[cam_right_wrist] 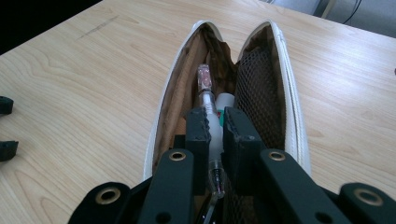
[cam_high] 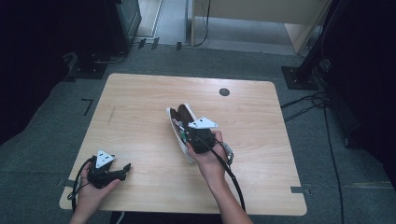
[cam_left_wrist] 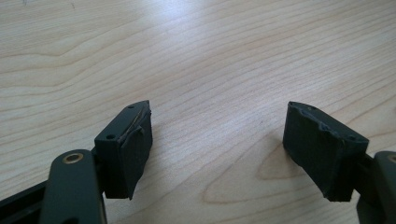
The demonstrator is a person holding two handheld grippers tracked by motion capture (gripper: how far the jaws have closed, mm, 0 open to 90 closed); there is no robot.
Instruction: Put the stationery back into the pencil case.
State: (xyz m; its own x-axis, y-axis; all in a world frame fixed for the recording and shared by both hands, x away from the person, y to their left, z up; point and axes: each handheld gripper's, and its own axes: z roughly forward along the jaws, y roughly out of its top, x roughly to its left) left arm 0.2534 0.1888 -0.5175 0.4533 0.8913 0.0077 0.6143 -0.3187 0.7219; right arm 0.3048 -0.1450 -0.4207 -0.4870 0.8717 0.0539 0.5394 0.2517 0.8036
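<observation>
An open white pencil case point(cam_high: 191, 157) with a brown lining and black mesh lies near the middle of the wooden table point(cam_high: 135, 112). My right gripper point(cam_right_wrist: 215, 123) reaches into the case point(cam_right_wrist: 293, 107), shut on a clear pen point(cam_right_wrist: 205, 84) that lies along it. Beside the pen is a white tube point(cam_right_wrist: 226, 100) with a green and red label. In the high view the right gripper point(cam_high: 186, 132) sits over the case's near half. My left gripper point(cam_high: 126, 169) rests low at the table's front left corner. Its jaws stand wide apart, and between them the left gripper point(cam_left_wrist: 217, 149) has bare wood.
A round black grommet point(cam_high: 224, 92) sits near the table's far edge. Black stands point(cam_high: 299, 74) and cables point(cam_high: 303, 105) are on the grey floor to the right, with dark equipment point(cam_high: 107, 32) behind the table at left.
</observation>
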